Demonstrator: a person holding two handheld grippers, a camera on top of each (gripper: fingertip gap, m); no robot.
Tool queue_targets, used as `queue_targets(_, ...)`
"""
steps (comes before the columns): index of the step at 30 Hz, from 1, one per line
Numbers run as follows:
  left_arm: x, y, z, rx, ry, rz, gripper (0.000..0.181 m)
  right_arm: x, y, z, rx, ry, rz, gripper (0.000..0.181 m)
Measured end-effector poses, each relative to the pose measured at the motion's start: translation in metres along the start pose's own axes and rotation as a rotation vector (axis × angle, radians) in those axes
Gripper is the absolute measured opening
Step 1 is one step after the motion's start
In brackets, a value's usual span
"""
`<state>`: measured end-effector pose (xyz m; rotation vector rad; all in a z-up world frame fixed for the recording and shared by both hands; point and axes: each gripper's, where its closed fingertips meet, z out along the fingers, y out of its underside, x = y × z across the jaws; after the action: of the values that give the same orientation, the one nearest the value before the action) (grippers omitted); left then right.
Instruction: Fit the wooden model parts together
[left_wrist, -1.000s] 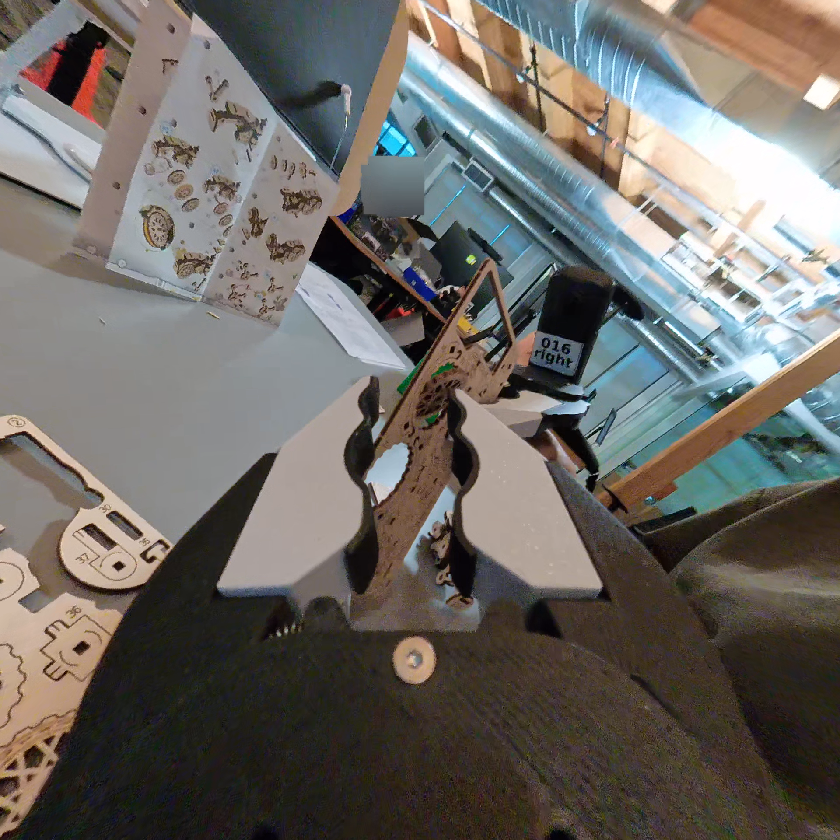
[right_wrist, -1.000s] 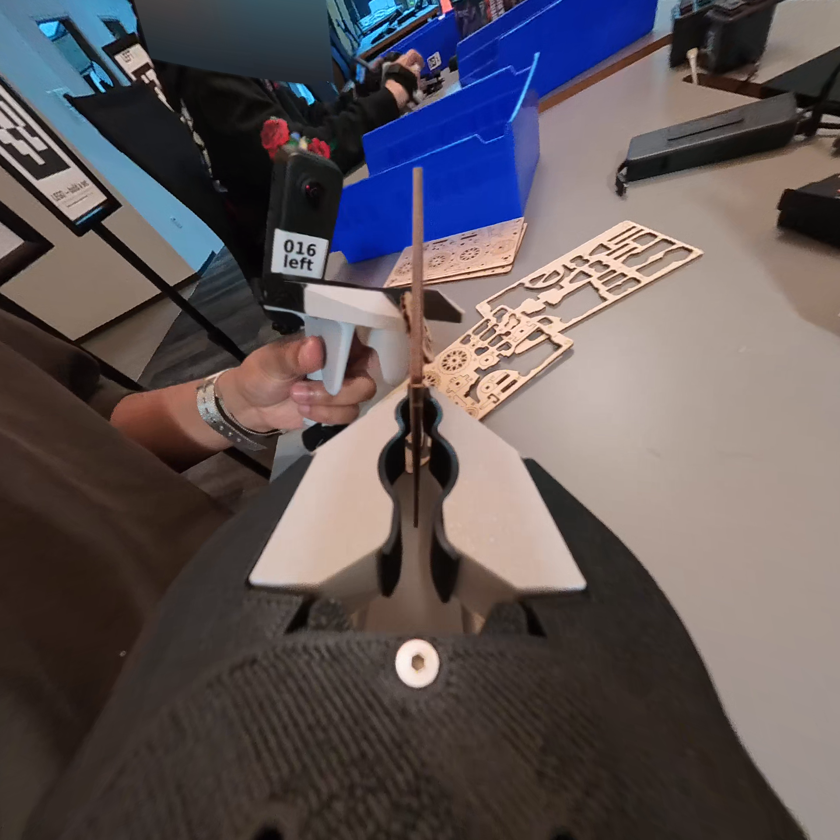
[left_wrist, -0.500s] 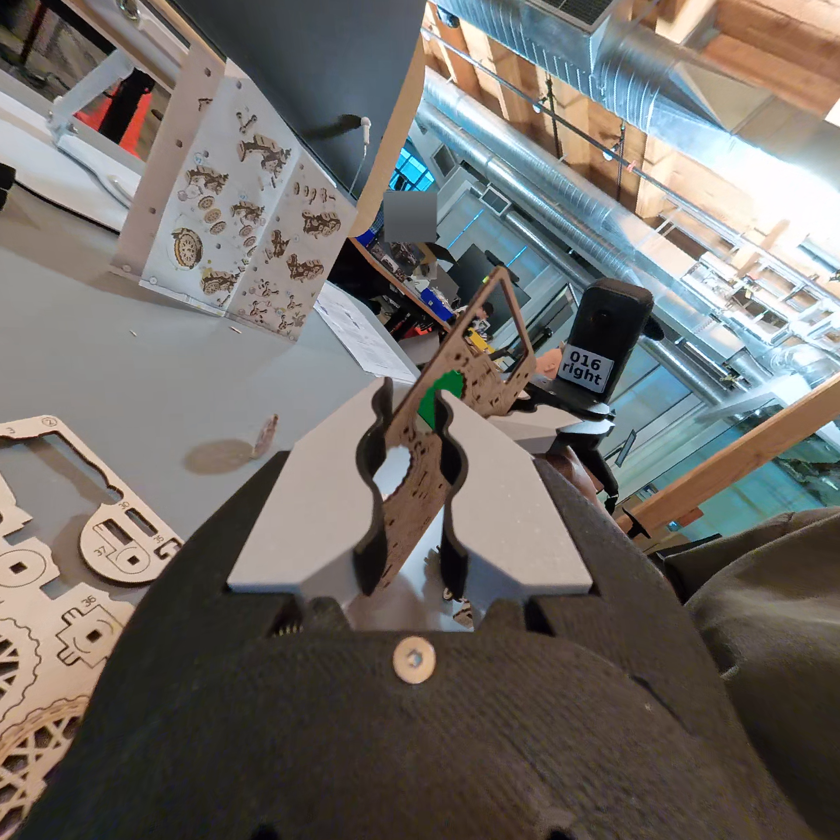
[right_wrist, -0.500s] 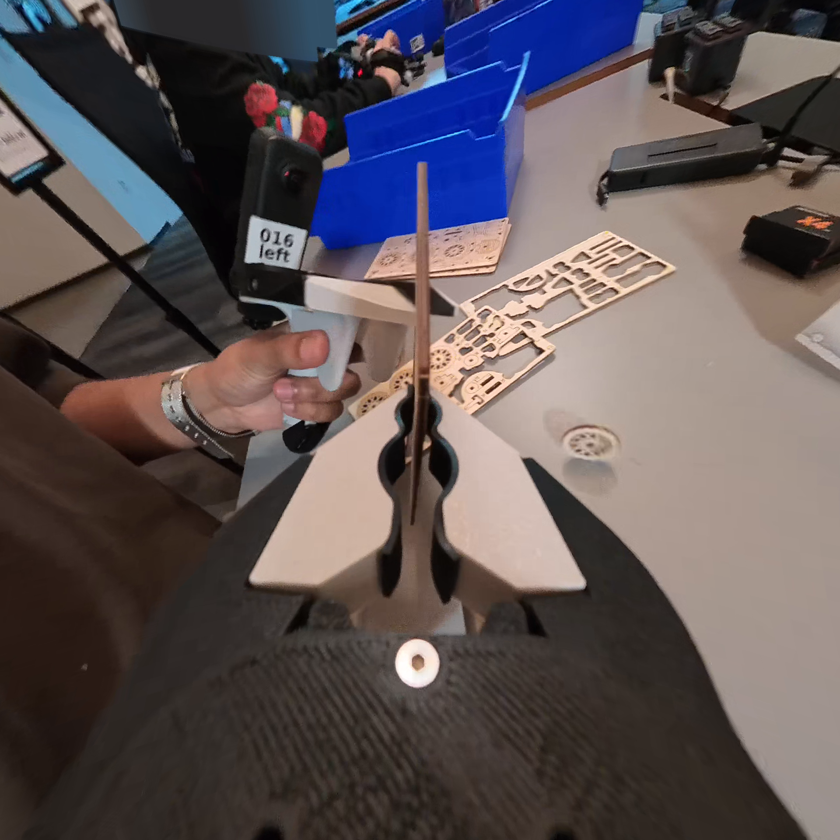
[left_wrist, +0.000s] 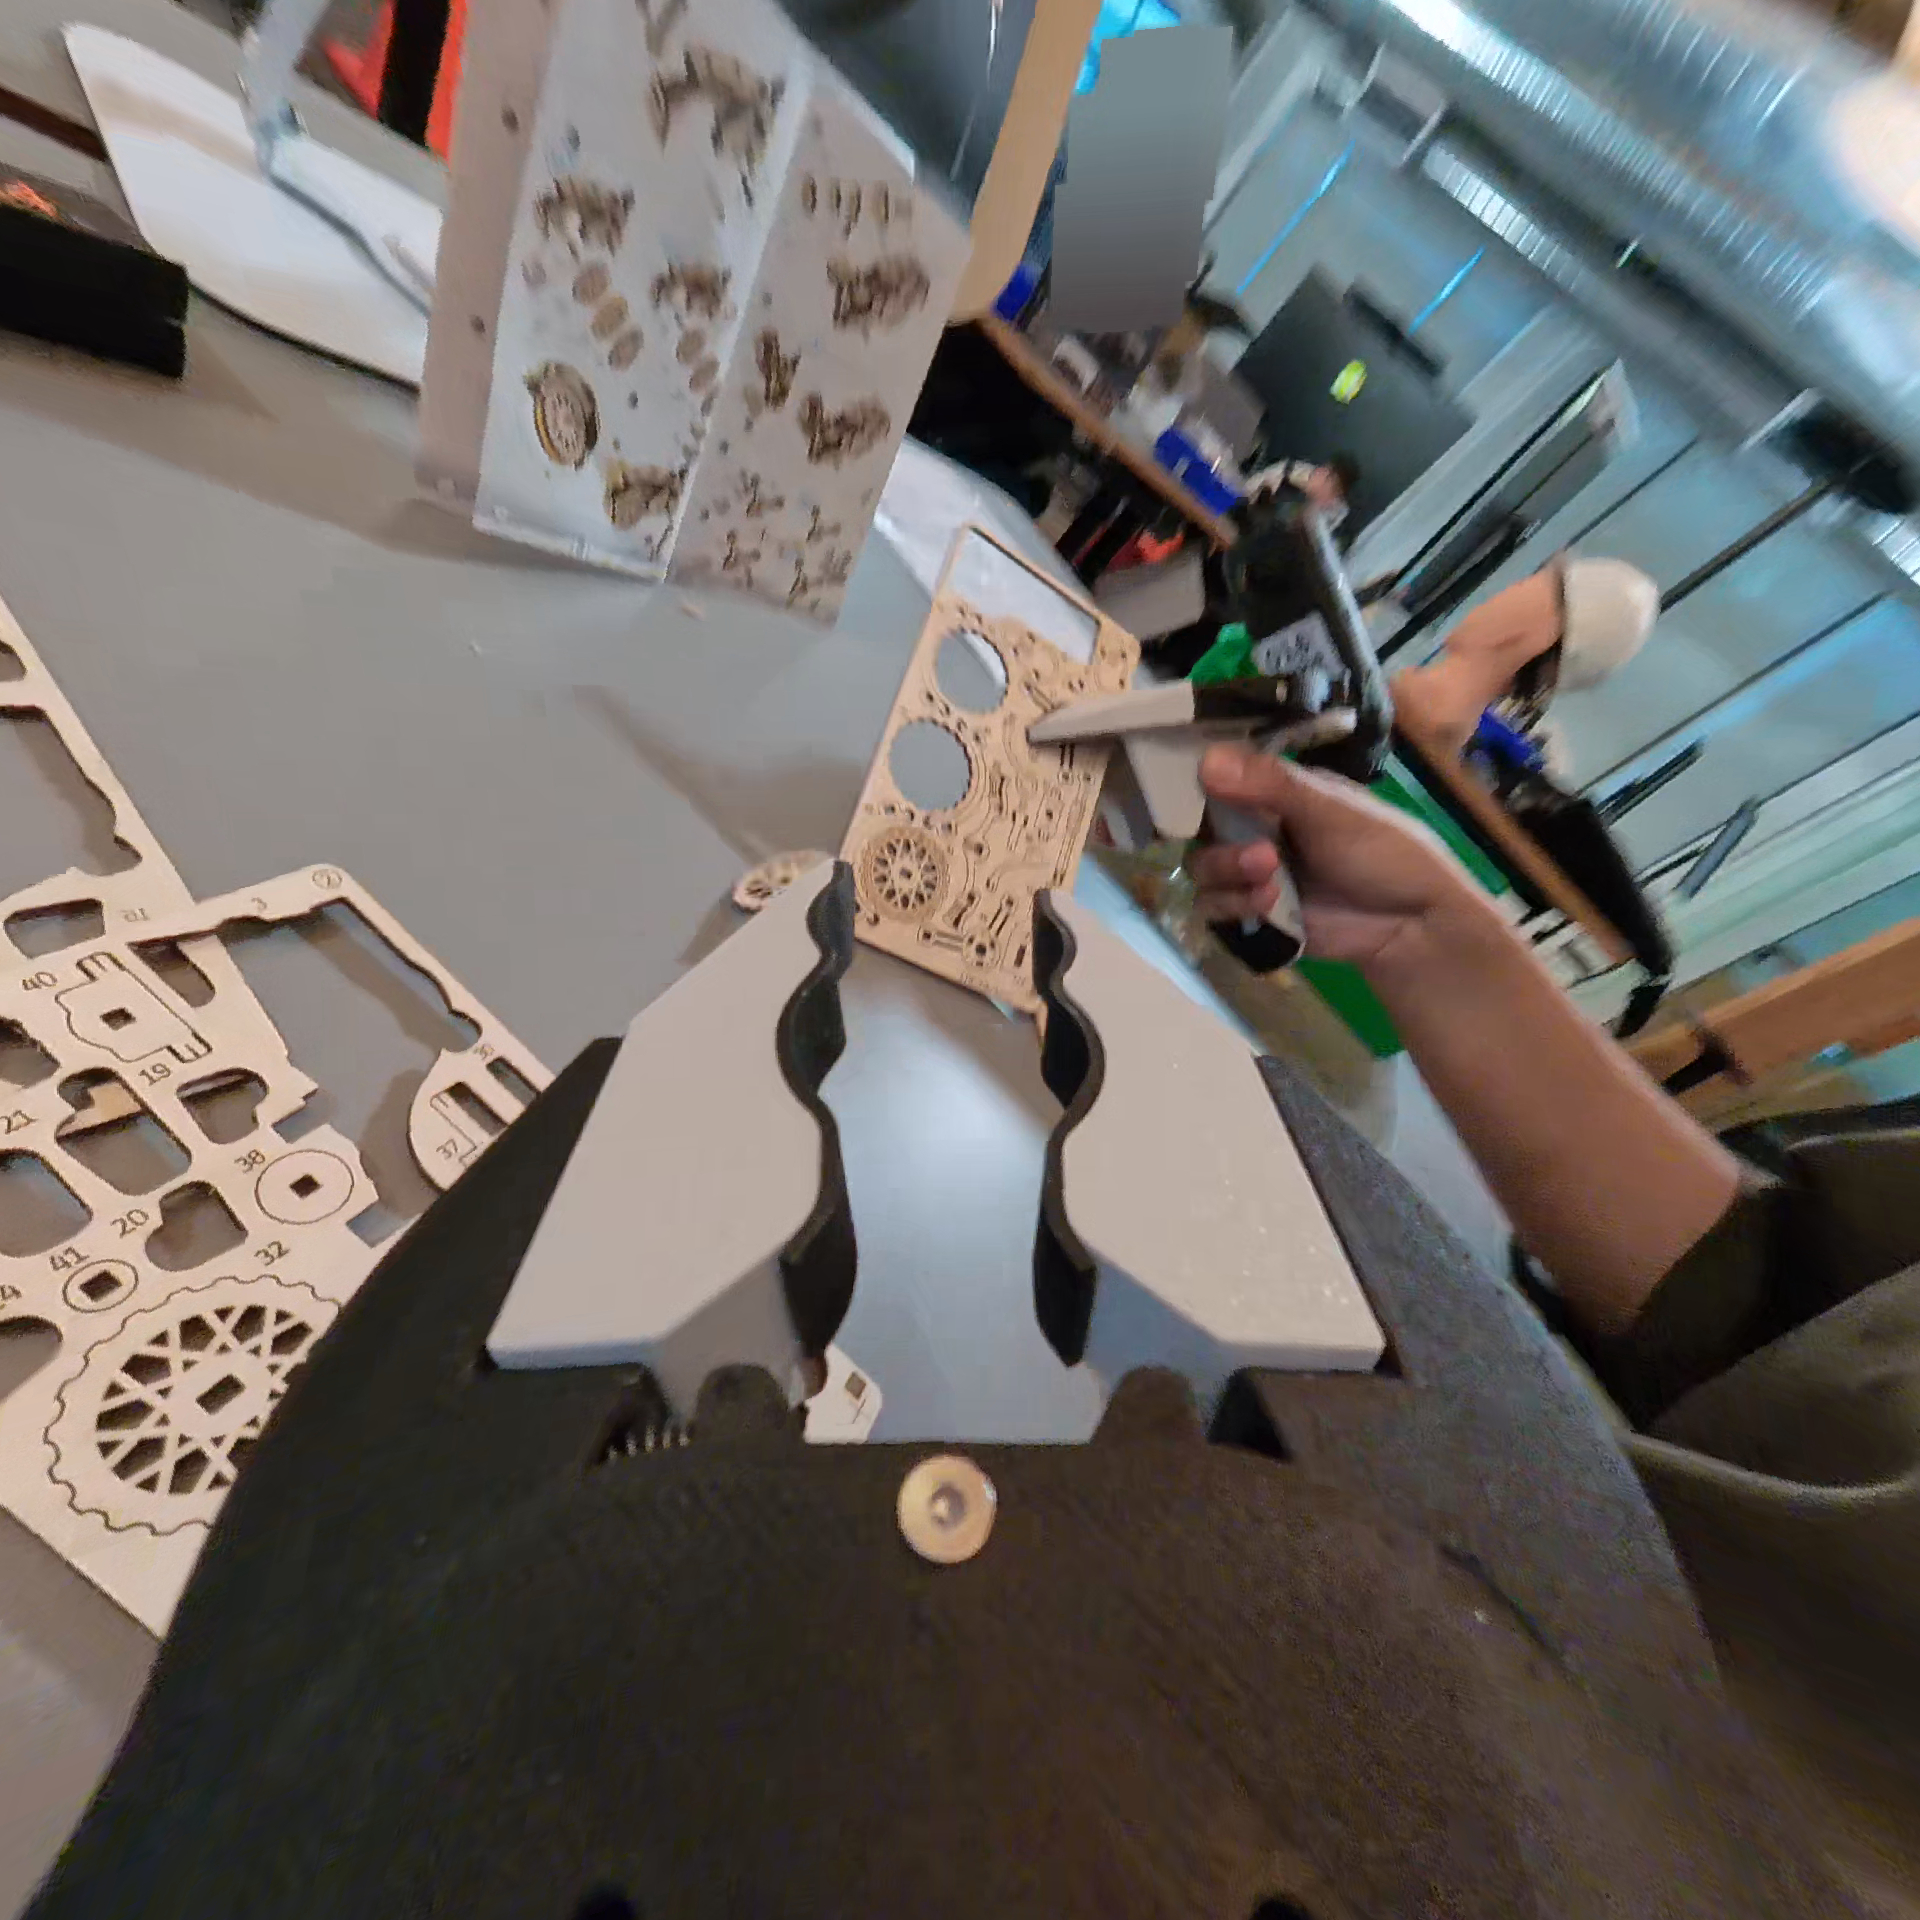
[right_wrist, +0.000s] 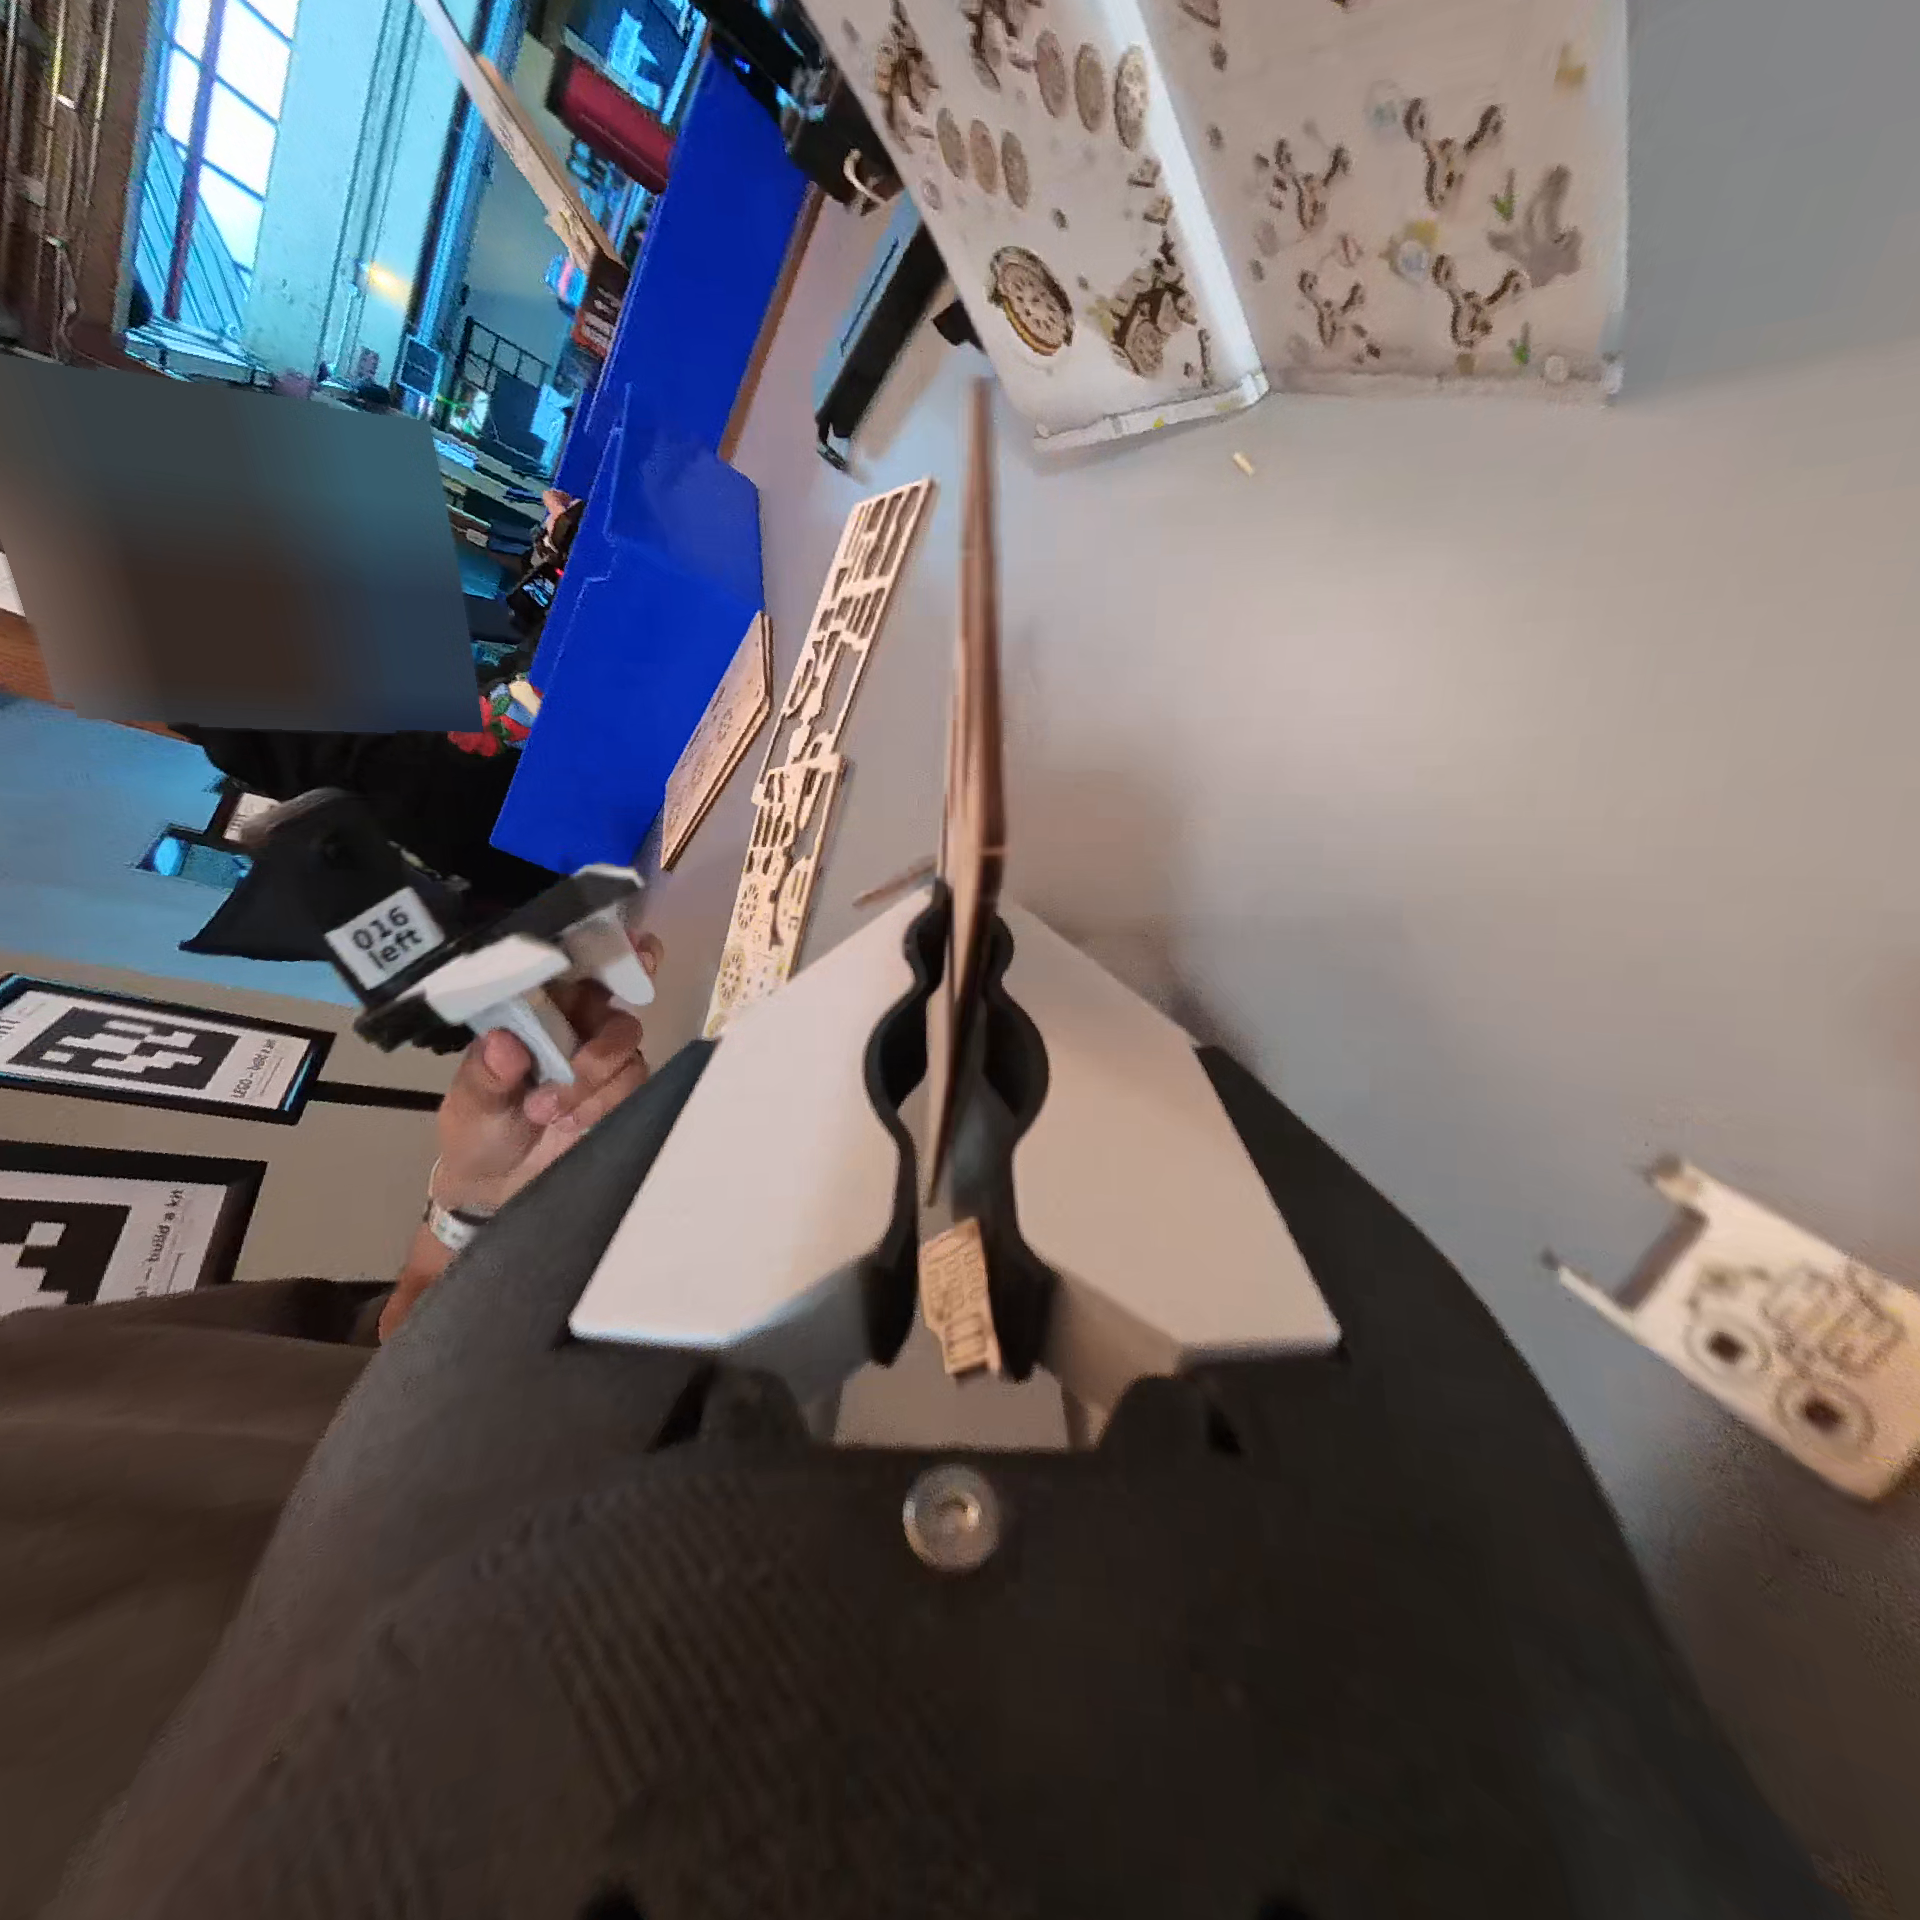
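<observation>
My left gripper (left_wrist: 940, 935) is open and empty, low over the grey table (left_wrist: 468, 727). Beyond it, my right gripper (left_wrist: 1039, 732) is shut on a laser-cut wooden sheet (left_wrist: 987, 810) with two round holes and holds it upright. In the right wrist view the right gripper (right_wrist: 961, 914) clamps that sheet (right_wrist: 977, 675) edge-on, and a small wooden part (right_wrist: 961, 1299) shows deep between the jaws. The left gripper (right_wrist: 636, 935) is off to the left there, apart from the sheet. A small wooden wheel (left_wrist: 774, 883) lies on the table by my left fingertip.
Punched-out wooden sheets (left_wrist: 156, 1143) lie at the left, also in the right wrist view (right_wrist: 810, 748). A standing instruction board (left_wrist: 675, 312) is behind. A blue bin (right_wrist: 665, 623) and a stack of sheets (right_wrist: 727, 748) sit farther off. A printed card (right_wrist: 1766, 1340) lies at the right.
My left gripper let go of the wooden sheet, opened and drew away. The right gripper alone holds the sheet and has rolled sideways. A small wheel dropped onto the table.
</observation>
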<state>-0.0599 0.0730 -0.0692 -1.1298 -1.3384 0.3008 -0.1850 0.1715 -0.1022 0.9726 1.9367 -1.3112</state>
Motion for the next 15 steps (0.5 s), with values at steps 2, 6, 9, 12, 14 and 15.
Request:
queue_targets(2,0.000,0.009,0.006,-0.051,-0.035,0.051,0.033,0.005,-0.005,0.013,-0.011,-0.004,0.009,0.003)
queue_targets(6,0.003,0.014,0.009,-0.079,-0.053,0.082,0.033,0.027,-0.016,0.026,-0.044,0.122,-0.069,0.032)
queue_targets(9,-0.002,0.016,0.007,-0.101,-0.090,0.116,0.033,0.027,-0.022,0.020,-0.006,0.156,-0.124,0.055)
queue_targets(12,-0.007,0.021,0.009,-0.133,-0.122,0.156,0.033,0.028,-0.020,0.004,-0.006,0.256,-0.236,0.062)
queue_targets(14,-0.005,0.023,0.011,-0.140,-0.117,0.164,0.033,0.027,-0.016,-0.009,-0.017,0.324,-0.315,0.063)
queue_targets(15,-0.003,0.024,0.013,-0.142,-0.107,0.159,0.033,0.024,-0.014,-0.017,-0.017,0.349,-0.336,0.064)
